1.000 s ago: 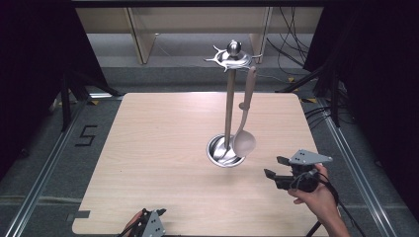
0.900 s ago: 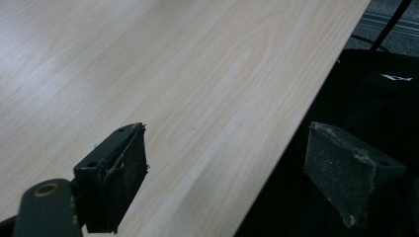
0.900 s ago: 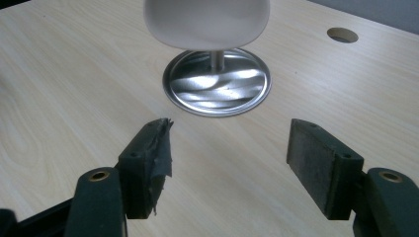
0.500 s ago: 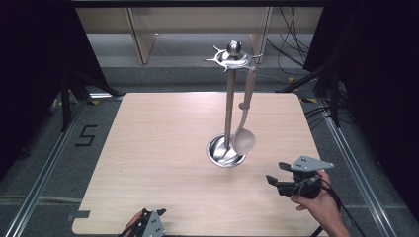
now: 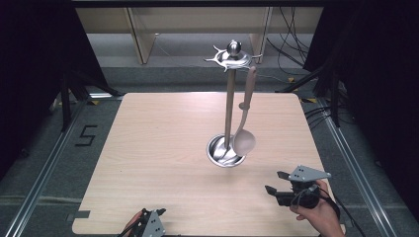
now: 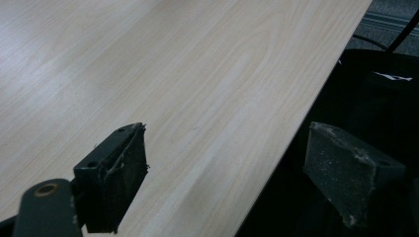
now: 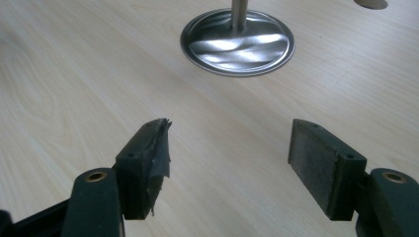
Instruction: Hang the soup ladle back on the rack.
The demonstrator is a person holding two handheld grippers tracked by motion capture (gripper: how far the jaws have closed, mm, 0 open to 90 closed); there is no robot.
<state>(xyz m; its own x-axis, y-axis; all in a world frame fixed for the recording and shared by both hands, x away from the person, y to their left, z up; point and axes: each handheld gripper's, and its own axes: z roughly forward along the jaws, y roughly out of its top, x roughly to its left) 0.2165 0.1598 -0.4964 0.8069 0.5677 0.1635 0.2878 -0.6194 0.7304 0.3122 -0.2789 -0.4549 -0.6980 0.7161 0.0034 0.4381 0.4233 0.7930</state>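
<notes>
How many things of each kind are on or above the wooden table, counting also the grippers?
Utensil stand: 1
Ladle hanging from it: 1
Grippers: 2, the left gripper and the right gripper
Total: 4

A shiny metal utensil stand [image 5: 229,106] rises upright from a round dished base [image 7: 237,42] set right of centre on the pale wooden table [image 5: 158,148]. A beige ladle [image 5: 244,134] hangs by its handle from a hook of the stand's crown, its bowl just above the base's right rim.
</notes>
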